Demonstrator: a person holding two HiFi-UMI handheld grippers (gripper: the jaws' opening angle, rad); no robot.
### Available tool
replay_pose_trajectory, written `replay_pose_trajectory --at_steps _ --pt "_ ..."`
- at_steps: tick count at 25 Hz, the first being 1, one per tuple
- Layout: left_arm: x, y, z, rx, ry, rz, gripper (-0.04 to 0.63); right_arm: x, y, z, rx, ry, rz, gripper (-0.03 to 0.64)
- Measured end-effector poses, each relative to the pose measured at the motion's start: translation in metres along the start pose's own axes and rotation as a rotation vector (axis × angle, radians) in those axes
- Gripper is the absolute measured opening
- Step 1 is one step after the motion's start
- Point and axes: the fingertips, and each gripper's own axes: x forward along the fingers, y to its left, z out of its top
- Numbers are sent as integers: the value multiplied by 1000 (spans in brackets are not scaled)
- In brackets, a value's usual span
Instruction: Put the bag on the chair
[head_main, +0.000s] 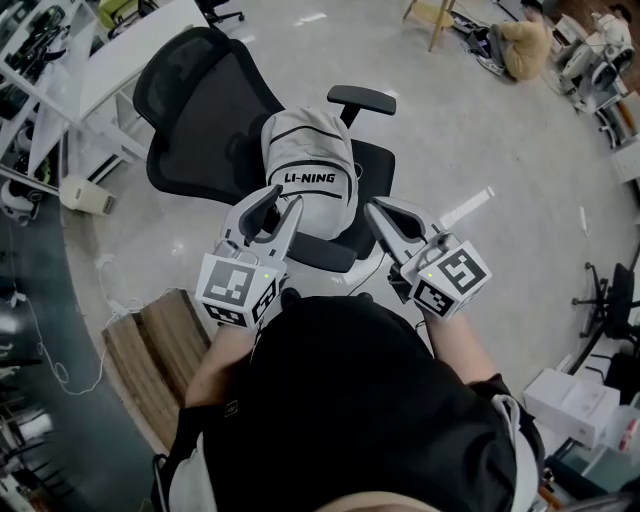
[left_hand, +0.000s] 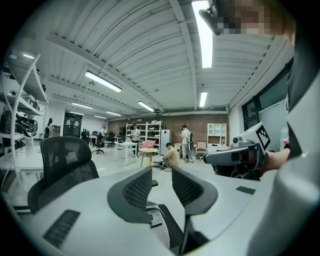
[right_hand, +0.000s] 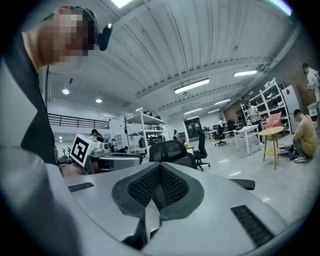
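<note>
A: Where was the bag (head_main: 310, 180)?
B: Standing on the chair (head_main: 195, 110) seat, which carried its weight, so no hold was needed. Left gripper (head_main: 285, 202) jaws apart, empty; right gripper (head_main: 372, 208) jaws together, empty. Both were clear of it. Placement judged done.

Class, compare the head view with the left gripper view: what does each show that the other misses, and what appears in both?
Head view only: the lettering on the bag, and a wooden crate on the floor beside the person.
Left gripper view only: ceiling light strips and a crouching person next to a round table far across the room.
Both: the black mesh chair and the right hand-held gripper with its marker cube.
</note>
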Motion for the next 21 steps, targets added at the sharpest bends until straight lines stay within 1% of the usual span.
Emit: replay_pose_trajectory --at_steps 9,16,21 --pt "-4 -1 -2 0 -2 -8 132 -1 2 -1 30 -6 -13 28" --pt "-3 -1 -3 -5 5 -13 132 0 4 -2 10 4 -4 28" --pt "-2 -1 -4 -5 7 -15 132 0 2 -3 14 5 -5 28"
